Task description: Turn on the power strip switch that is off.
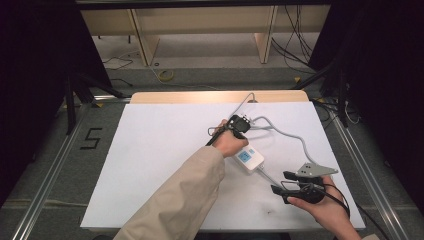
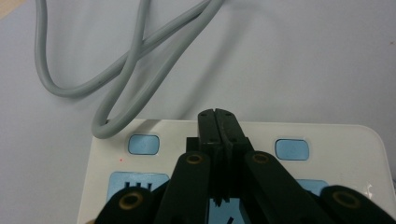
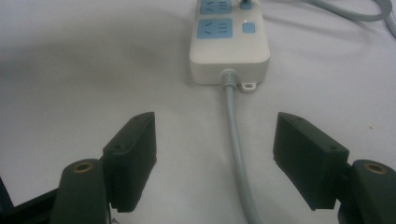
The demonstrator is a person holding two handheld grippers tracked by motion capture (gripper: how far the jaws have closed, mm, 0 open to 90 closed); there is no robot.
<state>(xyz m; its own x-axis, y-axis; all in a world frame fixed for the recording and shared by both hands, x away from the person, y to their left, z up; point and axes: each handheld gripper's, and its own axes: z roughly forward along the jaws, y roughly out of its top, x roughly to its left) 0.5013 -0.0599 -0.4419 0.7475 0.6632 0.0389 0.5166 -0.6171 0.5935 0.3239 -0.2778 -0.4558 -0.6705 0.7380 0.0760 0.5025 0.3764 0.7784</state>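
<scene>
High view, table: a white table top (image 1: pixel 150 165) carried a white power strip (image 1: pixel 250 160) right of its middle, with a blue panel on its upper face.
High view, cable: the grey cable (image 1: pixel 295 137) left the strip and looped away toward the far edge of the table.
High view, left gripper: the left gripper (image 1: pixel 239 131) sat at the end of a beige-sleeved forearm, directly above the strip's far end; from here its jaws were too small and too covered by the hand to read.
High view, right gripper: the right gripper (image 1: pixel 282 184) lay in the person's hand near the table's front right, near the strip's near end but apart from it, jaws spread.
Left gripper view, jaws: the two black jaws stood pressed together tip to tip, nothing between them.
Left gripper view, strip: the jaw tips hung over the power strip (image 2: pixel 327 154) between two small blue buttons (image 2: pixel 144 144); whether they touched the casing was unclear, probably just above it.
Left gripper view, cable: the grey cable (image 2: pixel 126 70) crossed itself just beyond the strip.
Right gripper view, jaws: the jaws stood wide apart and held nothing.
Right gripper view, strip: the power strip (image 3: pixel 229 42) lay ahead, well clear of the pads (image 3: pixel 133 158), and its cable (image 3: pixel 238 154) ran back between them on the table.
</scene>
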